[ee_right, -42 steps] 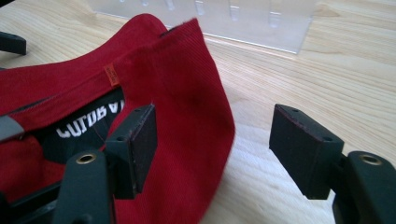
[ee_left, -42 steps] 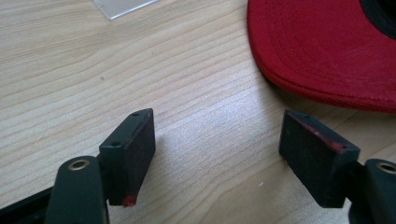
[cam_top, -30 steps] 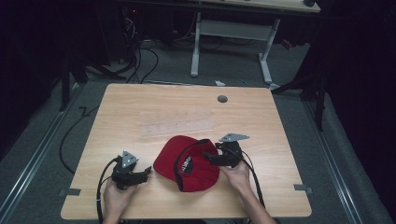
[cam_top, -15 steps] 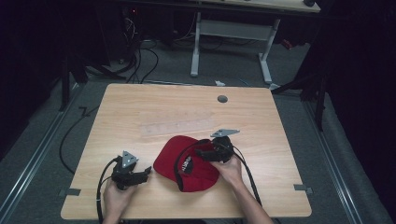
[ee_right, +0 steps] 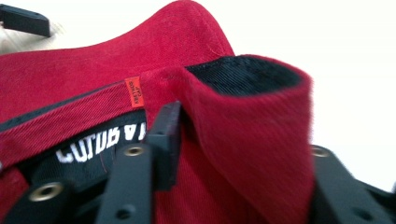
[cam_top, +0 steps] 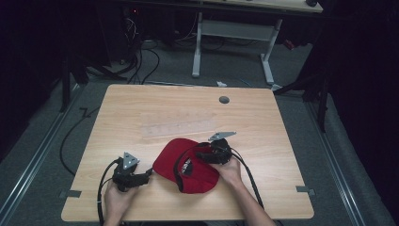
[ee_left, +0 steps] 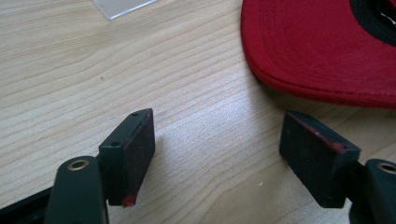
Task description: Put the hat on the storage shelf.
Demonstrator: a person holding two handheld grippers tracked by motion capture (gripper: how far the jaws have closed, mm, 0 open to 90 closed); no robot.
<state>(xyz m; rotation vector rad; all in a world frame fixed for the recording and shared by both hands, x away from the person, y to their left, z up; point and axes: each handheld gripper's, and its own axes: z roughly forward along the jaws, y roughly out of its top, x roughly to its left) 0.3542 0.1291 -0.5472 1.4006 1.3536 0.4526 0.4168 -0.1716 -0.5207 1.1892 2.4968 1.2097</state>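
Note:
A red cap (cam_top: 170, 154) lies upside down at the near middle of the wooden table (cam_top: 263, 127), its black inner band and a white-lettered label facing up. My right gripper (cam_top: 201, 156) is shut on a fold of the cap's side wall. In the right gripper view the red cloth (ee_right: 243, 116) bulges between the jaws of that gripper (ee_right: 243, 158). My left gripper (cam_top: 147, 174) rests low on the table just left of the brim. It (ee_left: 224, 140) is open with bare wood between its jaws, and the cap's brim (ee_left: 317, 46) sits just beyond them.
A clear plastic sheet (cam_top: 179, 128) lies flat on the table behind the cap, and its corner (ee_left: 122, 6) shows ahead of the left gripper. A round cable hole (cam_top: 224, 100) sits near the far edge. Beyond the table stand desk legs (cam_top: 197, 44) and floor cables (cam_top: 141, 56).
My right gripper has moved left onto the cap's edge and closed on its cloth. The left gripper and the cap have stayed where they were.

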